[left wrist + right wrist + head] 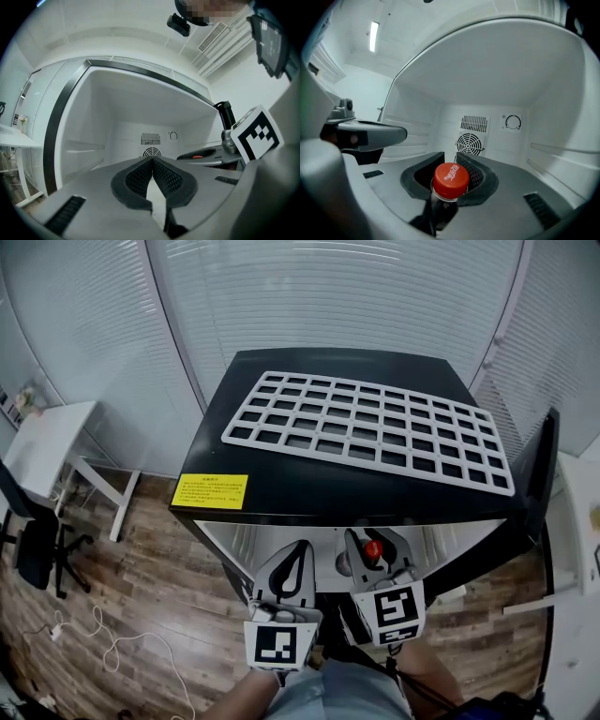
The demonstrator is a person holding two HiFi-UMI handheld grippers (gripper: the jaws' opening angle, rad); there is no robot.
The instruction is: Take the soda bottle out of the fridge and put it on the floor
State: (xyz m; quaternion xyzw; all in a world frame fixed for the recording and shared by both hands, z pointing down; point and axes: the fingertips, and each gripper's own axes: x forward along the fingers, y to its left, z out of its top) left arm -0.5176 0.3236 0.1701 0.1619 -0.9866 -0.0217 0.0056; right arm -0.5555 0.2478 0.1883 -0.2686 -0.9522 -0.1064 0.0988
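The soda bottle [451, 180] has a red cap and a dark neck, and it stands upright inside the white fridge [543, 154]. My right gripper [450, 161] is shut on the neck just under the cap. From the head view the cap [373, 549] shows between the right gripper's [375, 540] fingers at the fridge's open front. My left gripper [298, 549] hovers beside it to the left, shut with its pads [140, 176] touching and nothing between them. The bottle's body is hidden.
The black fridge top [309, 488] carries a white grid rack [366, 427] and a yellow label [210, 490]. Its door [542, 484] stands open at the right. A white desk [47, 446], an office chair [33, 540] and a cable [112, 643] sit on the wooden floor at the left.
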